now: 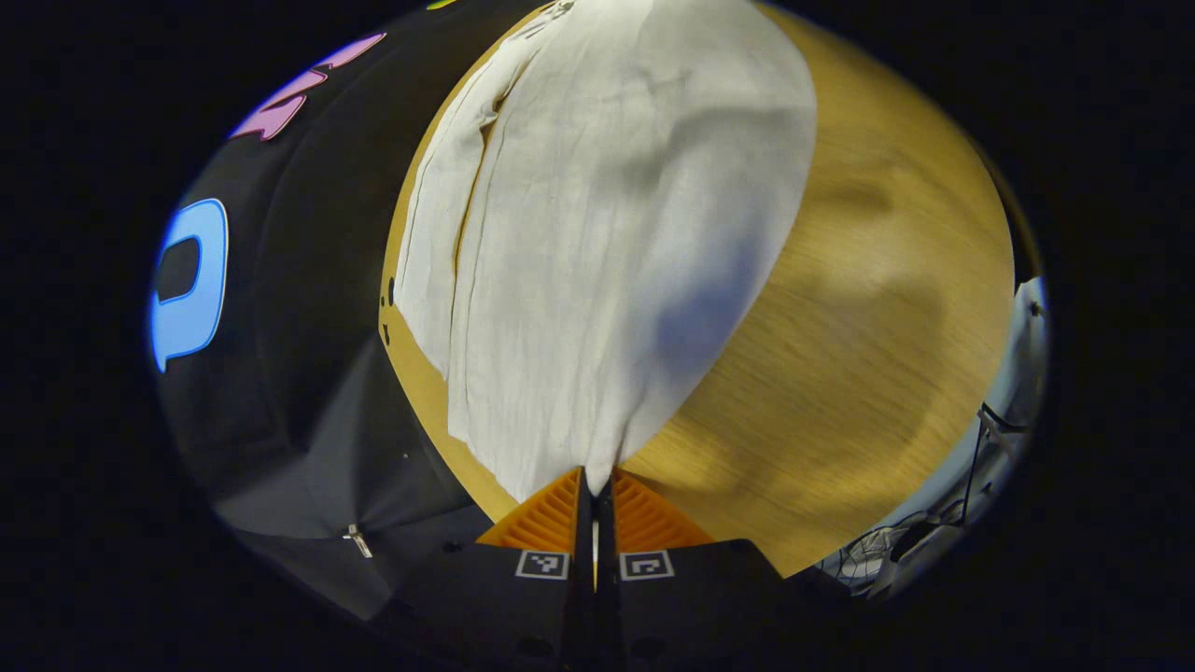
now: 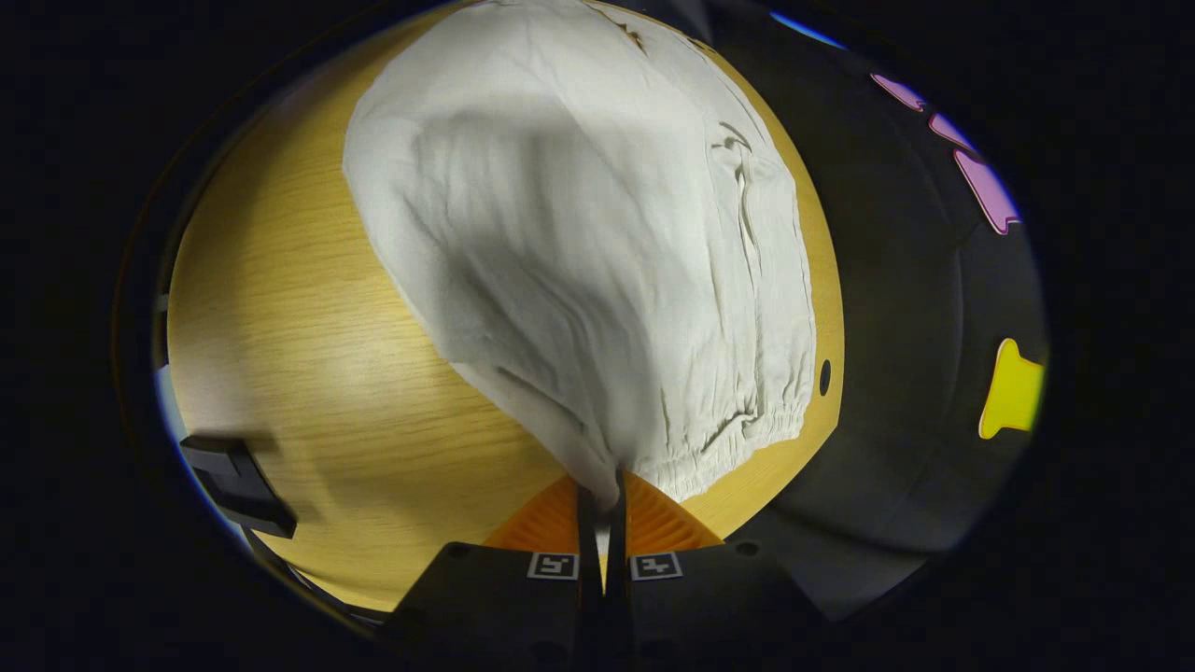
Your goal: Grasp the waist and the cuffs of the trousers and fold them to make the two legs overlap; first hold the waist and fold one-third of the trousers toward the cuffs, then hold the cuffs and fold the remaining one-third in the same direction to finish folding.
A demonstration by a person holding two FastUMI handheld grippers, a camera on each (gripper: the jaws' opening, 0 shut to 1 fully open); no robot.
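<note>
Pale off-white trousers [image 1: 597, 243] lie lengthwise on a wooden table [image 1: 840, 355]. In the left gripper view my left gripper [image 1: 596, 481] is shut on a corner of the cloth at the plain hem end, and the fabric rises from the table into its fingers. In the right gripper view the same trousers [image 2: 579, 243] show their gathered elastic waist [image 2: 747, 439] at the lower right. My right gripper [image 2: 602, 495] is shut on the waist's edge, which is lifted and draped up to it.
The black booth wall [image 1: 308, 280] runs along the table's far edge in both views. A small hole [image 2: 824, 376] marks the tabletop beside the waist. A black object [image 2: 238, 485] sits at the table's left edge. Cables [image 1: 934, 532] lie on the floor beyond the table.
</note>
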